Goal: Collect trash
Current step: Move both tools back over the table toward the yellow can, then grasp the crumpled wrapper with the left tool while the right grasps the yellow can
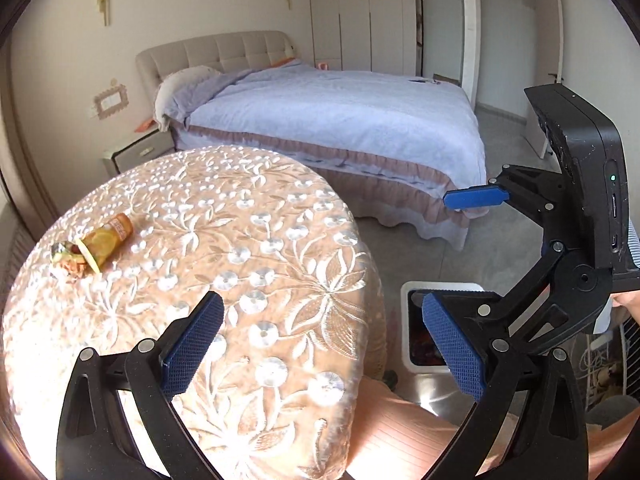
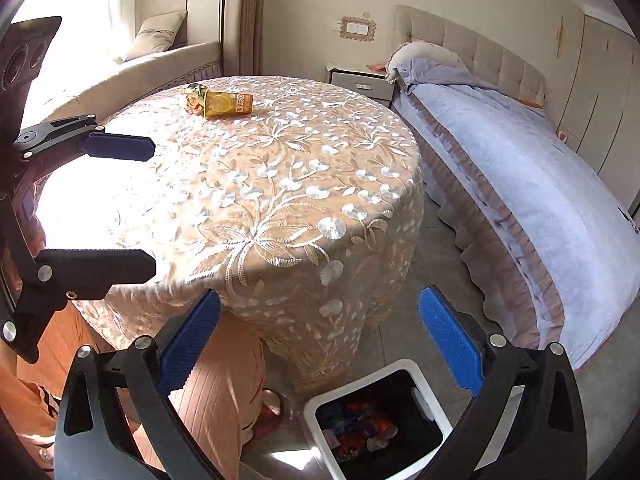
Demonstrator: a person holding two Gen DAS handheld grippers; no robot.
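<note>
Cup (image 2: 228,105) lies on table (image 2: 280,184); both grippers' jaws spread, empty.

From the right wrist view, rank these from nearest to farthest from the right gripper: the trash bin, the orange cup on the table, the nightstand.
From the right gripper, which is open:
1. Trash bin: on the floor just below the gripper, already holding wrappers.
2. Orange cup: lying on its side at the table's far edge, stuffed with wrappers.
3. Nightstand: beyond the table, against the wall beside the bed.
</note>
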